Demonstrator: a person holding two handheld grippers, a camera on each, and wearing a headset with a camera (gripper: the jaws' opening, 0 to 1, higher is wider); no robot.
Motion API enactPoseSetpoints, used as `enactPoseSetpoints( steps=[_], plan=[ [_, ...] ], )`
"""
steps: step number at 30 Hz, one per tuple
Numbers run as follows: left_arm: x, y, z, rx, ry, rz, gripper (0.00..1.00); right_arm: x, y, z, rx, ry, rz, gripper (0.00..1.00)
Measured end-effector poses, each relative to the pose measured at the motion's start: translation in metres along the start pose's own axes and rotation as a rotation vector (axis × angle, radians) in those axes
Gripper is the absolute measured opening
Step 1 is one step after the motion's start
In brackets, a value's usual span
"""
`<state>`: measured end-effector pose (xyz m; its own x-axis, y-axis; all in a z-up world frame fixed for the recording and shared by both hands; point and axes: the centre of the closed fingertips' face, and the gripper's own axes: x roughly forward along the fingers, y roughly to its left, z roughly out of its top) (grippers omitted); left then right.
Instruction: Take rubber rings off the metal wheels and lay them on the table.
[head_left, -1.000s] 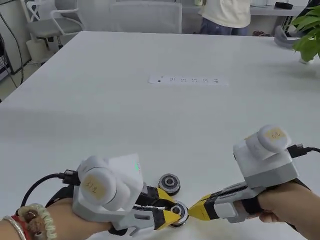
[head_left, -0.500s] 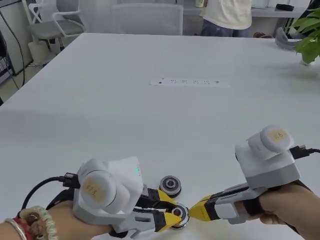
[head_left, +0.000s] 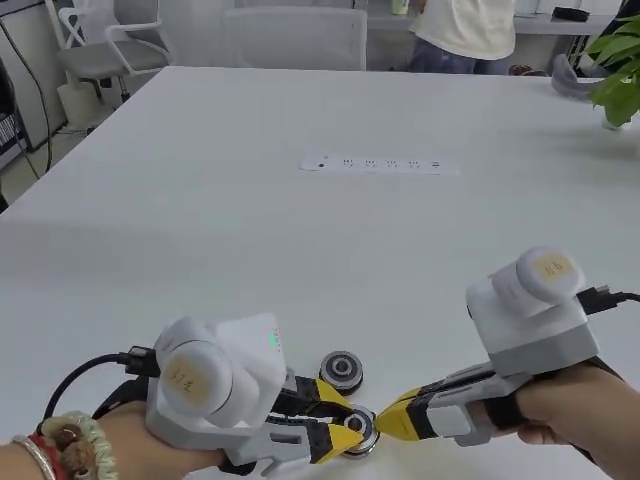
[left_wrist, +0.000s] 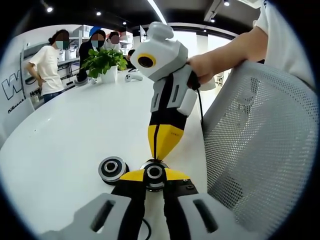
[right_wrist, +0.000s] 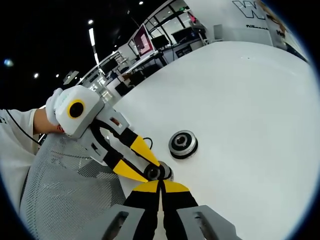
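Clamping a wheel (head_left: 360, 425) between its yellow tips, my left gripper (head_left: 345, 430) lies low at the near edge of the white table (head_left: 300, 240). In the left gripper view the left gripper (left_wrist: 152, 176) has its jaws closed in on either side of the wheel (left_wrist: 153, 171), which stands on edge just above the tabletop.

My right gripper (head_left: 388, 421) comes in from the opposite side. Its jaws are drawn fully together into one yellow point, and that point touches the rim of the held wheel. In the right gripper view the right gripper (right_wrist: 160, 184) meets the wheel (right_wrist: 158, 172) from below, with the left gripper (right_wrist: 149, 167) reaching in from the left. I cannot tell whether any rubber is pinched between the right tips. In the left gripper view the right gripper (left_wrist: 159, 159) descends on the wheel from above.

A second wheel (head_left: 342, 368) lies flat on the table just beyond the two grippers, apart from both, with its dark outer ring (right_wrist: 171, 145) in place.

Farther off on the table is a white power strip (head_left: 378, 165). A plant (head_left: 615, 70) stands at the far right corner, and a person (head_left: 465, 30) stands behind the far edge.
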<state>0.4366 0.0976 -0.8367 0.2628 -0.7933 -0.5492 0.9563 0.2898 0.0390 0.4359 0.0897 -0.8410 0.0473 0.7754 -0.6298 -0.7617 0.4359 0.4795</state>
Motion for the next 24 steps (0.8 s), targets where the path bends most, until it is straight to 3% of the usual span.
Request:
enactPoseSetpoints(
  steps=[24],
  plan=[
    [-0.0001,0.0004,-0.001,-0.004,-0.006,0.001,0.07,0.0015,0.0075,0.0049,-0.021,-0.007,0.019,0.0]
  ],
)
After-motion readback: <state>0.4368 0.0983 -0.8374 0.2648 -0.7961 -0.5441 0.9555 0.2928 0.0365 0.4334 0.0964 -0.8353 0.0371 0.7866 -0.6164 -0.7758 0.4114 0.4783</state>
